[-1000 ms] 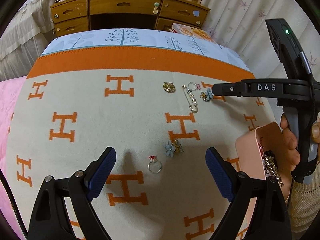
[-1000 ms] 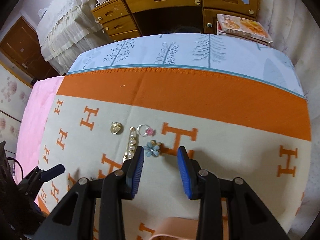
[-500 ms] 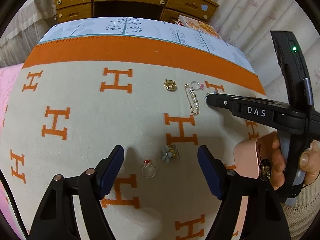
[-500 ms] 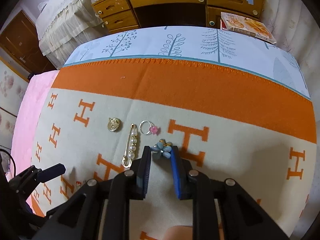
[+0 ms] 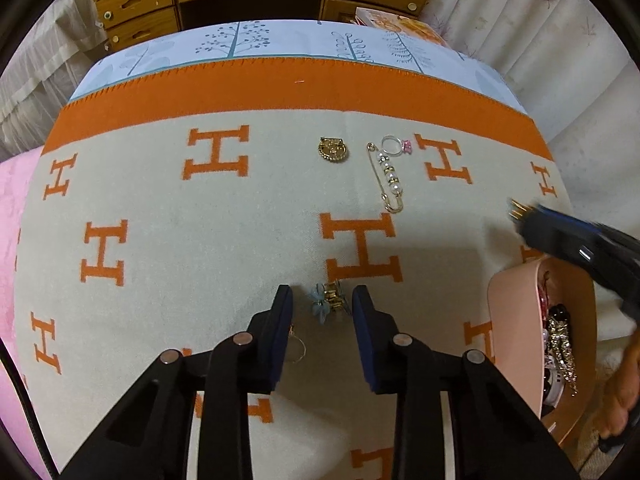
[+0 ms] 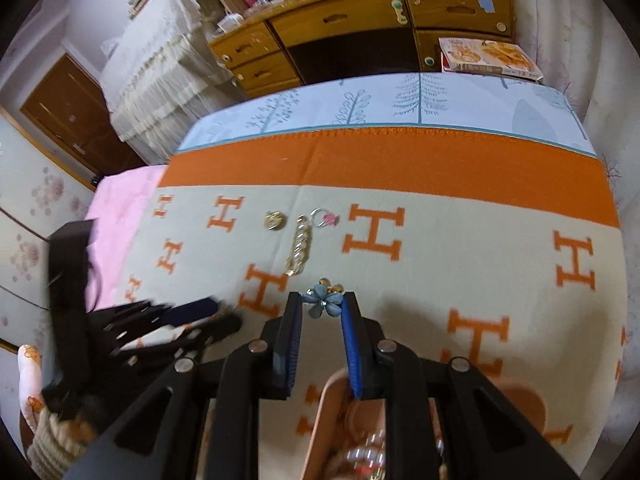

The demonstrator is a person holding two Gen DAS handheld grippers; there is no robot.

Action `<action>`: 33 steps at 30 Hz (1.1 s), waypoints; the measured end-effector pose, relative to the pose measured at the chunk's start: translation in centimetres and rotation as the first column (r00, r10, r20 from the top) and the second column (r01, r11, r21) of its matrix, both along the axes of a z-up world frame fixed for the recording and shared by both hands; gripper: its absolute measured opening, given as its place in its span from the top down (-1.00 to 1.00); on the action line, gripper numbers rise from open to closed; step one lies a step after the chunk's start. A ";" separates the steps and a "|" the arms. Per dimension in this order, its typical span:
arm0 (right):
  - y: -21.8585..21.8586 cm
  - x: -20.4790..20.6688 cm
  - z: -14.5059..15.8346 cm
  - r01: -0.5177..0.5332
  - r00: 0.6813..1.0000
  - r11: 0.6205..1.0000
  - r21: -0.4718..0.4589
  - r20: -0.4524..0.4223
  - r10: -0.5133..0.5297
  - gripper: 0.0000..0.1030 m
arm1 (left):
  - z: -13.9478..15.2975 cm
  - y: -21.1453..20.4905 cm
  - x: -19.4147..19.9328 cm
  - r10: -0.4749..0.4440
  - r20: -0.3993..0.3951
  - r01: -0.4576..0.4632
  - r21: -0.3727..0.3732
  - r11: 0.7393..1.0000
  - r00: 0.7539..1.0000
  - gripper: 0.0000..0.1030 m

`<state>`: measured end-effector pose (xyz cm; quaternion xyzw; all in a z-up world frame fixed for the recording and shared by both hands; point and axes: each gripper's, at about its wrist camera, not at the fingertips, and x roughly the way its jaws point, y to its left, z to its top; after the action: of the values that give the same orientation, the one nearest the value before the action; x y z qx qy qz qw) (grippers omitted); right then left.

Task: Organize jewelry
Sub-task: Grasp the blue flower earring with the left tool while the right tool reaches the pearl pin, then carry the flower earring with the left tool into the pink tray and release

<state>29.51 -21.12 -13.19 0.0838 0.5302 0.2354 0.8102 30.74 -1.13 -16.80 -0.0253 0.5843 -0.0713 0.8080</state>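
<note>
My left gripper points down at the H-pattern blanket. Its jaws are closing around a blue flower clip with a gold clasp. The clip still lies on the cloth, with a gap showing beside the left pad. A thin ring is half hidden by the left finger. My right gripper is shut on another blue flower brooch and holds it above the blanket, over the near end of the pink tray. In the left wrist view the right gripper is blurred above the pink tray.
A gold brooch, a pearl safety pin and a pink-stone ring lie further back on the blanket. The tray holds several pieces of jewelry. A wooden desk stands beyond the bed. A pink sheet lies to the left.
My left gripper came down over the flower clip and its jaws narrowed around it. My right gripper shut on the other blue flower, lifted it and drew back toward the tray.
</note>
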 end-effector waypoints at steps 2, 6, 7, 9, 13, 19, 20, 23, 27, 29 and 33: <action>-0.4 -1.2 0.6 -0.004 1.000 1.000 0.017 0.015 0.004 0.62 | 0.0 -0.2 0.0 -0.002 0.002 0.002 0.015 1.000 1.000 0.60; -0.9 -3.5 1.6 -0.025 0.999 0.999 0.036 0.045 0.023 0.62 | 0.0 -0.2 0.1 0.009 -0.013 -0.009 0.013 1.000 1.000 0.60; -1.0 -4.1 1.9 -0.026 0.998 0.999 0.033 0.057 0.025 0.62 | 0.0 -0.3 0.2 0.010 -0.014 -0.010 0.015 1.000 1.000 0.60; -1.3 -5.0 2.3 -0.029 0.997 0.999 0.033 0.073 0.027 0.62 | 0.0 -0.6 0.4 0.010 -0.013 -0.009 0.033 0.999 1.000 0.60; -1.7 -6.5 2.9 -0.031 0.995 0.999 0.039 0.095 0.027 0.62 | 0.0 -1.1 0.7 0.010 -0.012 -0.009 0.063 0.998 1.000 0.60; -3.0 -8.3 3.4 -0.011 0.993 0.998 0.059 0.115 0.004 0.62 | 0.1 -1.8 0.4 0.008 -0.006 -0.007 0.086 0.996 1.000 0.66; -3.3 -8.6 3.5 -0.004 0.993 0.998 0.063 0.119 -0.004 0.62 | 0.2 -1.7 0.2 0.011 -0.003 -0.011 0.081 0.997 1.000 0.66; -4.5 -9.5 3.8 0.017 0.992 0.996 0.084 0.126 -0.028 0.62 | 1.3 -1.9 -0.8 0.010 0.018 -0.011 0.045 0.999 1.000 0.66; -6.4 -10.6 3.6 0.045 0.992 0.992 0.121 0.116 -0.059 0.62 | 3.5 -3.5 -3.0 -0.039 0.050 0.040 -0.003 0.999 0.998 0.66; -7.5 -11.2 3.1 0.059 0.994 0.985 0.160 0.082 -0.073 0.62 | 4.7 -4.8 -4.2 -0.080 0.066 0.082 -0.032 0.996 0.995 0.66; -9.3 -11.4 2.0 0.122 0.990 0.979 0.165 0.045 -0.131 0.61 | 6.9 -8.8 -6.2 -0.175 0.102 0.183 -0.075 0.980 0.979 0.66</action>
<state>18.08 -30.40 -11.21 0.1765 0.4801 0.2278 0.8285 24.56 -9.96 -9.88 -0.0032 0.5416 -0.1697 0.8233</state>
